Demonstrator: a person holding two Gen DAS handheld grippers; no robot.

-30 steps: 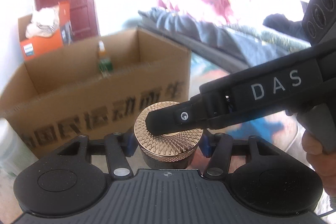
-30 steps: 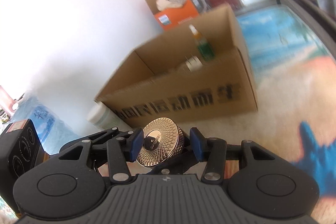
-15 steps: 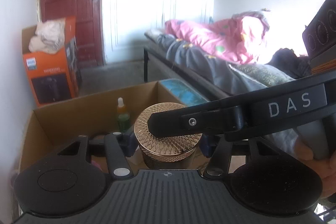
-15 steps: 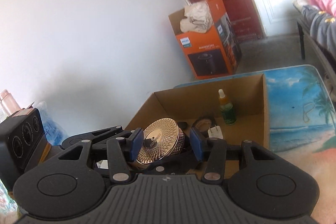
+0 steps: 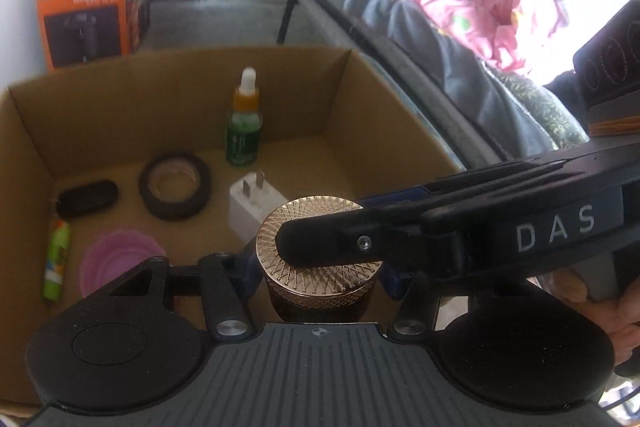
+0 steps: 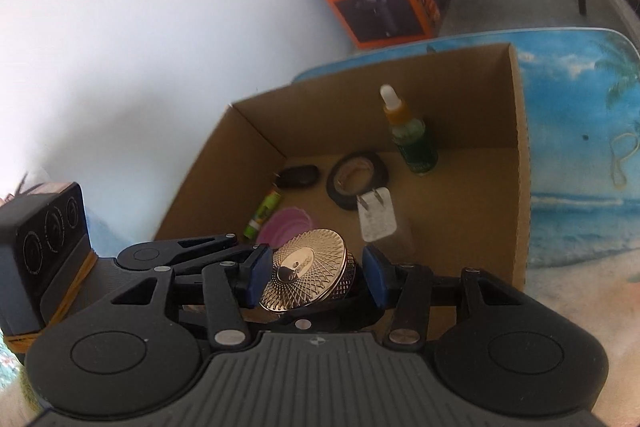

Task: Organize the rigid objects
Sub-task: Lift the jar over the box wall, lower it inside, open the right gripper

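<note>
While we hold the jar [image 5: 320, 267] over the box [image 5: 380, 99], both grippers pinch it.
If our left gripper [image 5: 318, 277] and right gripper [image 6: 312, 277] part unevenly, it drops onto the plug [image 5: 250, 203].

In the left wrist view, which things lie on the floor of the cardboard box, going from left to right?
Green tube → black oval object → pink round lid → black tape roll → green dropper bottle → white plug adapter.

Gold lattice-patterned jar lid [image 5: 318, 247], green dropper bottle [image 5: 242, 131], purple disc [image 5: 120, 261], beach-print mat [image 6: 580, 155]
</note>
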